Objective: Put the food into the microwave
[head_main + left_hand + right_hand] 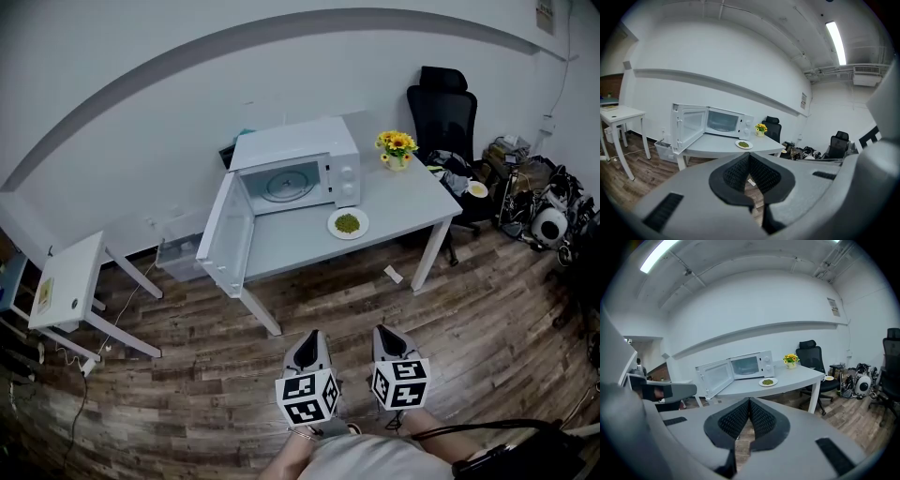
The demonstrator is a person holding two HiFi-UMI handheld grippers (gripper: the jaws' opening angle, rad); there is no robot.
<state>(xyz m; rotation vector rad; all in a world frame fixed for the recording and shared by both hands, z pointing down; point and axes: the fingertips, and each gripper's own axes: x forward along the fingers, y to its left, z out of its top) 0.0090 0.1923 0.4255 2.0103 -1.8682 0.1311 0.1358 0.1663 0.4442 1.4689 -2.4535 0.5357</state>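
- The left gripper hangs low in front of the person, over the wooden floor; its jaws are closed, the ribbed pads meet at the tips, and nothing sits between them
- The right gripper is just beside it at much the same height; its jaws are also brought together tip to tip, the black pads gripping nothing
- Both grippers are well apart from the white table, which stands against the wall ahead of them
- The white microwave sits at the back of that table; its door is swung wide open to the left, out past the table edge; a glass turntable shows inside the bare cavity
- The food, a small green heap, lies on a white plate; the plate rests on the table just in front of the microwave's control panel, outside the oven
- A pot of yellow flowers stands on the table to the right of the microwave
- A black office chair is behind the table's right end
- A small white side table stands apart at the far left; a clear plastic bin sits on the floor by the wall, below the open door
- A scrap of paper lies on the floor near the table's front right leg
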